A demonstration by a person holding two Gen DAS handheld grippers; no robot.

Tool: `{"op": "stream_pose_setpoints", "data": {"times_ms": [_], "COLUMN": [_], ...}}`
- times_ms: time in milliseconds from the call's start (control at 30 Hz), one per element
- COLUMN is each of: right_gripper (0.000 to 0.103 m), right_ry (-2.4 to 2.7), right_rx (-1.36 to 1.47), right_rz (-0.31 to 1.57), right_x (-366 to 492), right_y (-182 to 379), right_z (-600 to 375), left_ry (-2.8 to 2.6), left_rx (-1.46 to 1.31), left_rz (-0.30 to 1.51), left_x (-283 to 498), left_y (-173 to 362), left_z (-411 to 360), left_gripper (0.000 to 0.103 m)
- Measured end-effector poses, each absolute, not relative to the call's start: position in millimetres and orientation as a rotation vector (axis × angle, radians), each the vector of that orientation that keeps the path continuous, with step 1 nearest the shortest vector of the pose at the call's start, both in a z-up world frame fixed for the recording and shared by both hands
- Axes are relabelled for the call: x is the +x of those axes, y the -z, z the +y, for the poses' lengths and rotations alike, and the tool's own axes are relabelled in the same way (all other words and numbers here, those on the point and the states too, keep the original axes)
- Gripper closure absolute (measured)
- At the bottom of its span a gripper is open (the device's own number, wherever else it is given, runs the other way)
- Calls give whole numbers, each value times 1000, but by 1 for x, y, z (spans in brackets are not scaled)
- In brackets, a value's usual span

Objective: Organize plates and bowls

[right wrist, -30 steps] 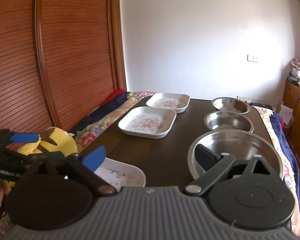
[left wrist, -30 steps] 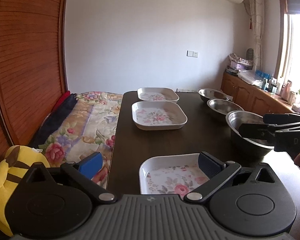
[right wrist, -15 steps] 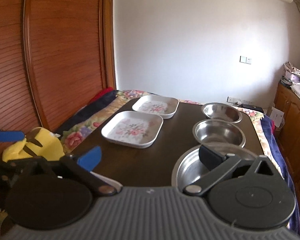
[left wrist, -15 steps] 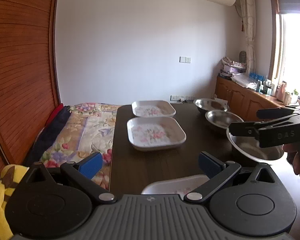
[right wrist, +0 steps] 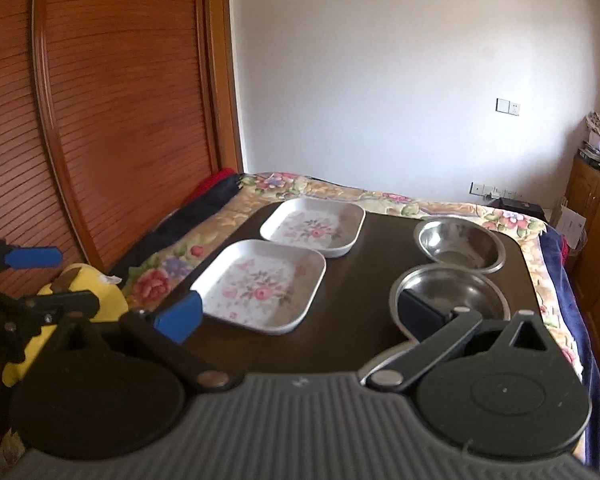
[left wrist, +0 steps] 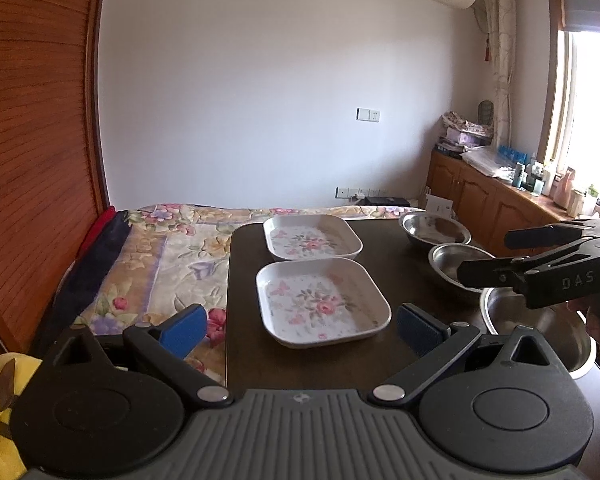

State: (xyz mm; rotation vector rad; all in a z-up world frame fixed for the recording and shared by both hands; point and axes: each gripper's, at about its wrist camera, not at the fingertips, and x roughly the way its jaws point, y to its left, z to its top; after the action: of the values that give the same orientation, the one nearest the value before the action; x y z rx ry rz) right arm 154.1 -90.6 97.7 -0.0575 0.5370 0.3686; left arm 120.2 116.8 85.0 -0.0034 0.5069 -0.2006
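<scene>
Two white square floral plates lie in a row on the dark table (left wrist: 244,280), the nearer plate (left wrist: 322,304) and the farther plate (left wrist: 312,238). On the right stand three steel bowls: a small far bowl (left wrist: 434,228), a middle bowl (left wrist: 448,254) and a large near bowl (left wrist: 540,328). My left gripper (left wrist: 300,328) hangs open above the table's near end with nothing between its blue pads. Over the large bowl my right gripper (right wrist: 300,316) stands wide open and empty; it also shows from the side as the right gripper (left wrist: 488,255). The near plate (right wrist: 260,284) and middle bowl (right wrist: 452,292) lie ahead of it.
A bed with a floral cover (left wrist: 172,252) runs along the table's left side, with a yellow plush toy (right wrist: 88,292) on it. A wooden wardrobe (right wrist: 120,120) lines the left wall. A cluttered wooden cabinet (left wrist: 492,200) stands under the window at right.
Both grippers have drawn back and risen a little. The nearest floral plate has slipped out of the left wrist view, and the large bowl is mostly hidden under the right gripper.
</scene>
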Motion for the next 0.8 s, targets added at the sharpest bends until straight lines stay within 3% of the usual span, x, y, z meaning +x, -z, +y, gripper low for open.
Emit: {"op": "stream_pose_setpoints", "data": {"times_ms": [400, 467, 667, 800], "right_gripper": [3, 25, 41, 43], "right_ry": [-413, -417, -407, -417], "right_rx": [-83, -67, -62, -81], "right_rz": [628, 662, 734, 783], "right_x": [221, 235, 267, 281], "right_y": [-94, -91, -79, -65], "right_z": [-70, -69, -62, -55], "left_ry": [226, 218, 221, 219], "left_rx": [-20, -17, -26, -24], "left_rz": [595, 605, 655, 683], "left_x": [195, 208, 240, 257], "left_y": [-62, -56, -40, -29], "left_z": [123, 123, 126, 128], "left_gripper": [1, 2, 15, 23]}}
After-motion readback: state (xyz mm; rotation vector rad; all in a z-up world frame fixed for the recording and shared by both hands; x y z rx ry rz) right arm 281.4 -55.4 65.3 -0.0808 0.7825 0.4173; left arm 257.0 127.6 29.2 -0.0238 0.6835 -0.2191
